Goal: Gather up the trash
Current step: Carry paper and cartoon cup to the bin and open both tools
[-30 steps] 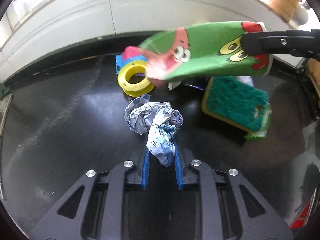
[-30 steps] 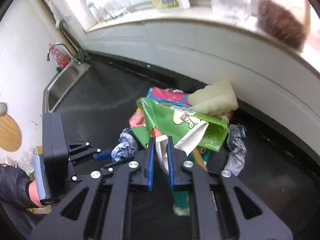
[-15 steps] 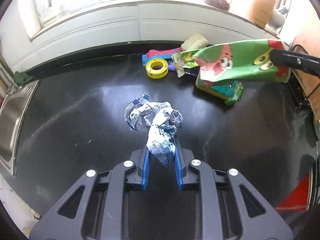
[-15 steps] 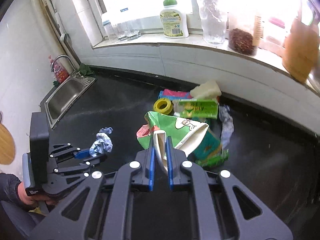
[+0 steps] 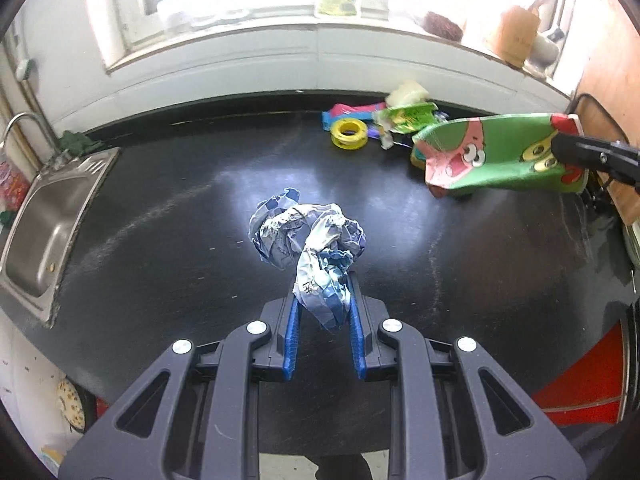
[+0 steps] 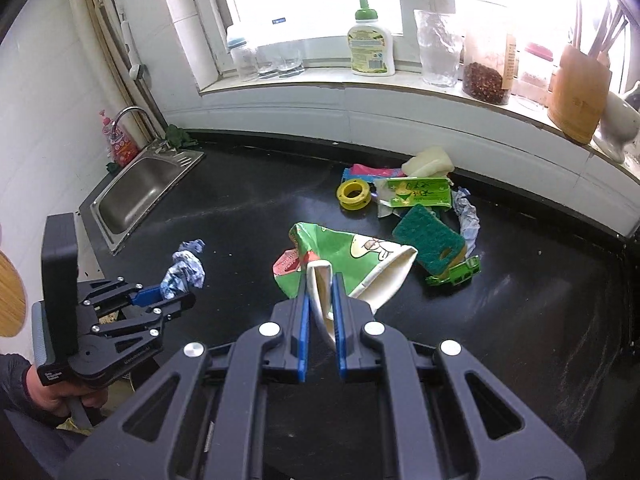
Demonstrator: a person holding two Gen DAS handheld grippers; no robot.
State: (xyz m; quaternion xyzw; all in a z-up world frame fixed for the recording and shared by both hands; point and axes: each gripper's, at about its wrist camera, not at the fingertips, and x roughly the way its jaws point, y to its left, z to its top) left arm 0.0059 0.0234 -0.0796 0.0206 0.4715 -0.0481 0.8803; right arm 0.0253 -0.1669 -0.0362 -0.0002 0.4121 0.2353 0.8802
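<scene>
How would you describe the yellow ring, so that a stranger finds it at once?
On the black counter, look at the litter pile below the windowsill. The yellow ring lies flat at the pile's left edge, toward the sink; it is the only round, hollow, yellow piece there.

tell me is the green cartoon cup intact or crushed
Crushed: the green cup is squashed flat, its rim pinched in the right tool.

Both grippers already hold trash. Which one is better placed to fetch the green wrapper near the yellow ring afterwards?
The right gripper, probably: shut on the flattened paper cup, it is nearer the green wrapper. The left gripper with the crumpled paper is toward the sink.
</scene>
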